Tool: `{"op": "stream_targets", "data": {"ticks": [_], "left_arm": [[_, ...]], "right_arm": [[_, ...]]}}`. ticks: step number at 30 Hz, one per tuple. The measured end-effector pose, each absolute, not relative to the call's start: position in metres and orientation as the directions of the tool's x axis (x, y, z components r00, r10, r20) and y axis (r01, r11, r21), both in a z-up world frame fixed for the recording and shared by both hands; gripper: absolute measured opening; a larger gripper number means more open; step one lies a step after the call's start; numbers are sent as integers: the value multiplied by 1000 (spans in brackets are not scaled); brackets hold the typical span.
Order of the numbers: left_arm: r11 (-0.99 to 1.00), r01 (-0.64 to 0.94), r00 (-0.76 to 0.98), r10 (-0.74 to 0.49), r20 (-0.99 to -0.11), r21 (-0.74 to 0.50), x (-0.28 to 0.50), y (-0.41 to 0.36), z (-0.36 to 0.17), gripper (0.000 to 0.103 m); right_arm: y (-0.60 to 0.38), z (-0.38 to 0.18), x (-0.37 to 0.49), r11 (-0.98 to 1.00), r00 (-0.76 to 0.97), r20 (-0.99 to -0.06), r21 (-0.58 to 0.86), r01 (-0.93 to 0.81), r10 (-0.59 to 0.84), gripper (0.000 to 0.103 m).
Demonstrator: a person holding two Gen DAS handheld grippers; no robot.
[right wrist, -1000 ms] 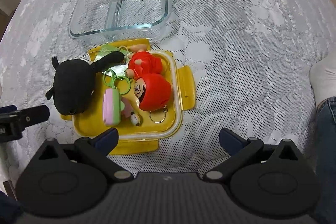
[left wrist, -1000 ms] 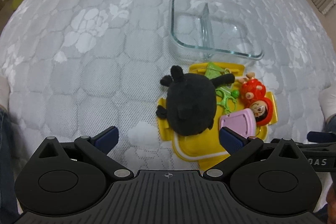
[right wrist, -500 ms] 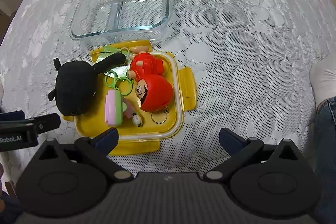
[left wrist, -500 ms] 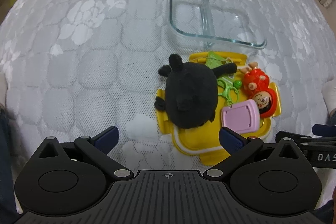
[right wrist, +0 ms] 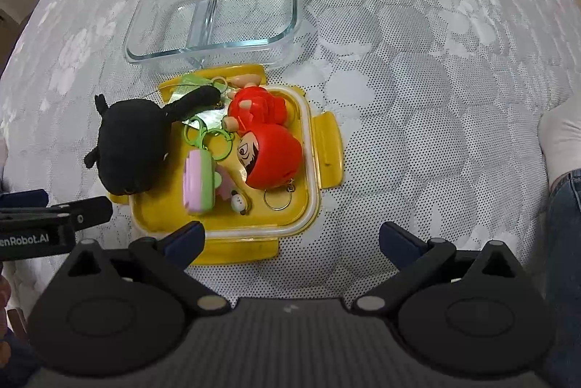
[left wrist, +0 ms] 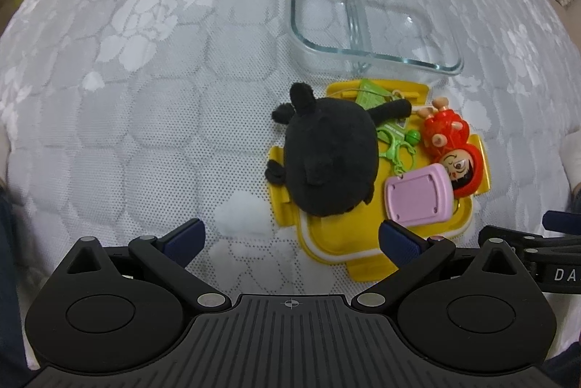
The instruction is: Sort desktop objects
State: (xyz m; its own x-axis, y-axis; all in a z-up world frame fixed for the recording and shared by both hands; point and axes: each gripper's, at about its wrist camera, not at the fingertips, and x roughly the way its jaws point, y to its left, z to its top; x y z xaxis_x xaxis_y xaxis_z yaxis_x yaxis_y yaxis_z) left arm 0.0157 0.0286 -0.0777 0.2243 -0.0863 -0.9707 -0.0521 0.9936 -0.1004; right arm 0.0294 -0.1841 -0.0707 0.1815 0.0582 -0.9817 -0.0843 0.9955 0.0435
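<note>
A yellow lid tray (left wrist: pixel 334 242) (right wrist: pixel 328 148) lies on the patterned cloth and holds toys. A black plush (left wrist: pixel 328 159) (right wrist: pixel 132 148) rests half over its left edge. Beside it are a red doll keychain (left wrist: pixel 450 141) (right wrist: pixel 270 148), a pink-and-green case (left wrist: pixel 419 199) (right wrist: pixel 198 182) and a green clip (left wrist: pixel 394 144) (right wrist: pixel 205 137). Beyond the tray stands a clear glass divided container (left wrist: pixel 366 21) (right wrist: pixel 214 10), with nothing in it. My left gripper (left wrist: pixel 290 239) is open, just short of the plush. My right gripper (right wrist: pixel 290 237) is open over the tray's near edge.
White floral cloth (left wrist: pixel 145 61) covers the whole surface. A person's sleeve and jeans (right wrist: pixel 564 170) show at the right edge. The other gripper's body (right wrist: pixel 54 217) shows at the left of the right wrist view.
Both grippers have drawn back slightly from the tray and stayed open. The toys and container have not moved.
</note>
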Motion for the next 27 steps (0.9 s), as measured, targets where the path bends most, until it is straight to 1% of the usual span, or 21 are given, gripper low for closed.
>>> {"op": "stream_targets", "data": {"ticks": [14,21,23,25,26,27], "left_arm": [[993,-55,210,-93,-973,-107,19,33,-83,103],[990,-38,231,-126,-965,-138,21,34,-85,103],[987,-1,267,-156,-951,-162,19,31,-81,103],[980,43,325,-198,-925,-195,16,27,-74,103],[977,64,355,-214,-910,-205,15,25,-71,103],[977,81,392,-215,-894,-199,14,24,-69,103]], "right_arm": [[-186,-73,31,996,197,-979,43,-83,59,103],[-190,-74,33,996,221,-973,45,-71,60,103],[-191,-71,30,994,269,-958,77,-83,96,103],[-192,-62,24,987,367,-918,114,-113,148,103],[-191,-57,20,986,433,-889,102,-132,150,103],[-188,-50,15,987,513,-849,61,-150,131,103]]}}
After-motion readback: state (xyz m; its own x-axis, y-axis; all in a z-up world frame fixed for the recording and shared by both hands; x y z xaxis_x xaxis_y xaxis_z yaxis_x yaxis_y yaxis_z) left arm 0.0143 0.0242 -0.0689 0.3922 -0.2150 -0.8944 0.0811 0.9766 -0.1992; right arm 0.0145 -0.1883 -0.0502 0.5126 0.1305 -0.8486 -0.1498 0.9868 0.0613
